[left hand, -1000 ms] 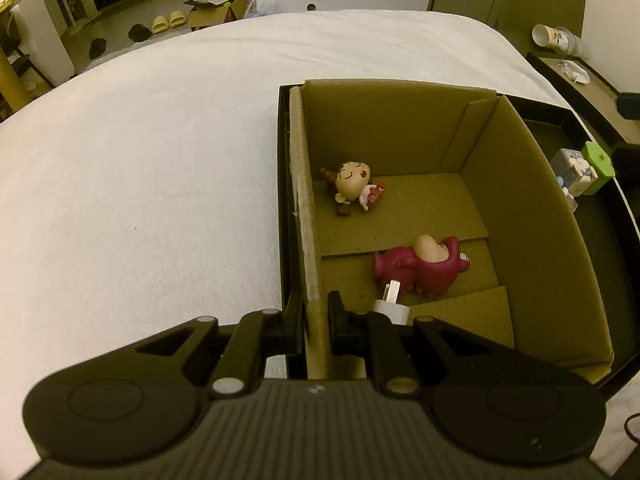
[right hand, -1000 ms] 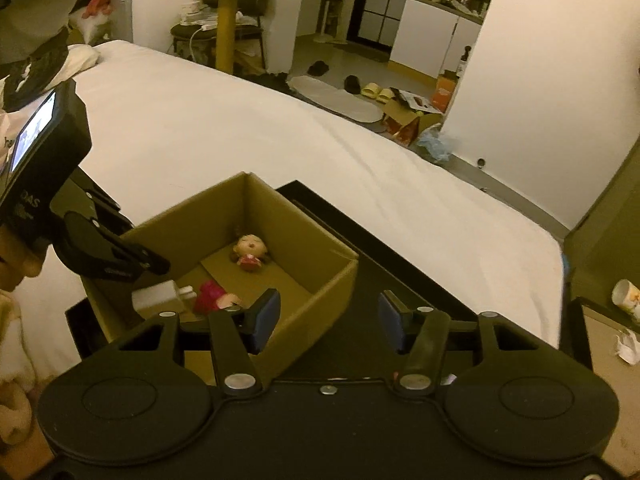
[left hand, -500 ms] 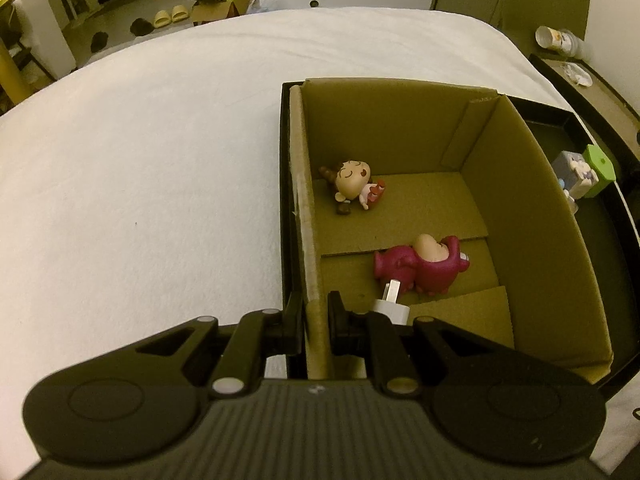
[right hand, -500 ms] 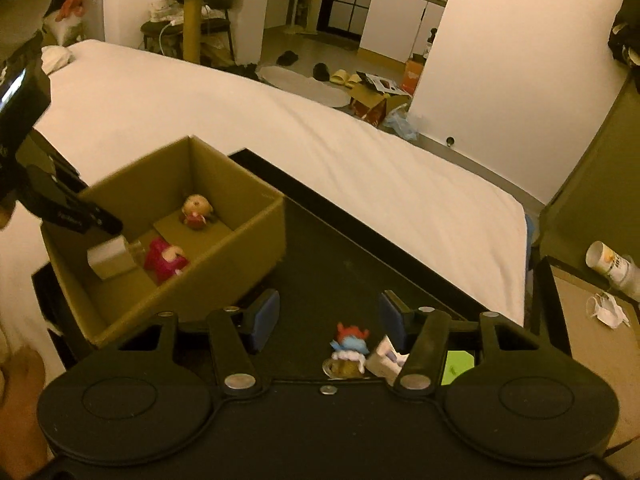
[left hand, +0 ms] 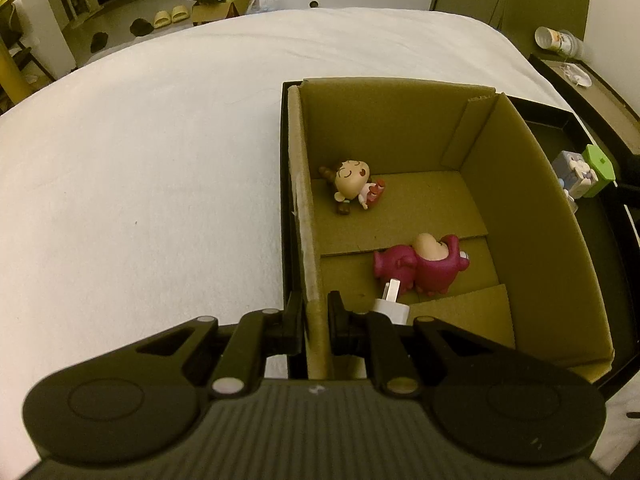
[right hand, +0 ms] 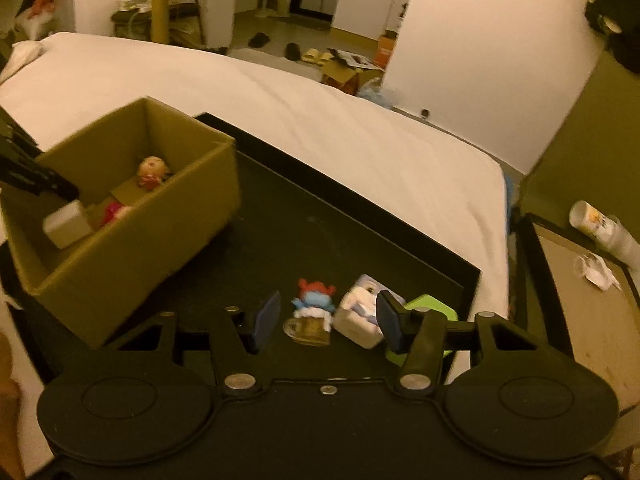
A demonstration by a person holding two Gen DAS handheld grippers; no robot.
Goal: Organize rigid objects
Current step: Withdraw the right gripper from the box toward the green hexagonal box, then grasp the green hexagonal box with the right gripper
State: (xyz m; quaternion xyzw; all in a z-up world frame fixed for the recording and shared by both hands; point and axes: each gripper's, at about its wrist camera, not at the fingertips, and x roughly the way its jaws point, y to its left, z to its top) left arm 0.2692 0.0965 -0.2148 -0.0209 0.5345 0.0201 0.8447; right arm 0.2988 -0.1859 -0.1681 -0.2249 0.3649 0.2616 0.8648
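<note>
Cardboard box [left hand: 512, 216] wall is sitting pinched in the left hand-held gripper [left hand: 314, 322], steadying it on the black tray [left hand: 560, 118] over the white bed [left hand: 140, 160]; sorting looks midway. Right hand-held gripper [right hand: 326, 322] is hanging wide around a blue-and-red figurine [right hand: 314, 306], needing descent and closure; cluttered room behind.
</note>
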